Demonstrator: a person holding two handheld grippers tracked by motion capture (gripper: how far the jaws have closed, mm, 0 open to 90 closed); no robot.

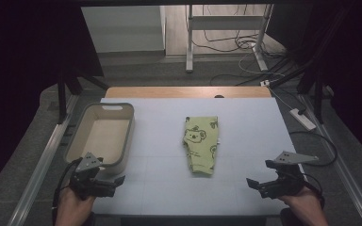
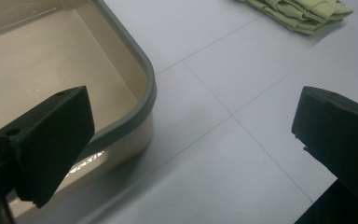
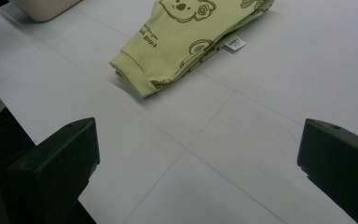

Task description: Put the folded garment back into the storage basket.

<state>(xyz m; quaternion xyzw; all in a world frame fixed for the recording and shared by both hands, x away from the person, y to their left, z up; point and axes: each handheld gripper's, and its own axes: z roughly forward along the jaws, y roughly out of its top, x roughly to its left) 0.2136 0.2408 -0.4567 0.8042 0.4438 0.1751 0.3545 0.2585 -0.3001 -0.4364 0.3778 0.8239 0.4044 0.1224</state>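
Centrally, the folded green garment [image 1: 201, 144] lies flat on the pale counter [image 1: 245, 141], a bear-face print on its upper layer and its cuffed end turned toward the person's side. In the right gripper view the garment [image 3: 186, 37] sits ahead of the jaws and a little to their left, well apart from them, with a small white label [image 3: 234, 43] poking out from its edge. In the left gripper view only a corner of its stacked folds [image 2: 303, 11] shows at the top right, far beyond the jaws.

To the left of the garment, near but not touching it, stands a beige bin [image 1: 73, 141] with a grey rim, open at the top. The left claw [image 1: 115, 181] hovers at the bin's near corner, left of and nearer the person than the garment; its jaws stand wide apart with nothing between them, one jaw over the bin's rim [image 2: 147, 88] in its own view.

The right claw [image 1: 259, 176] hangs to the right of the garment and nearer the person, above bare counter, its jaws likewise spread wide and holding nothing. A hand [image 1: 306, 205] grips it from below; the other hand [image 1: 73, 207] grips the left one.
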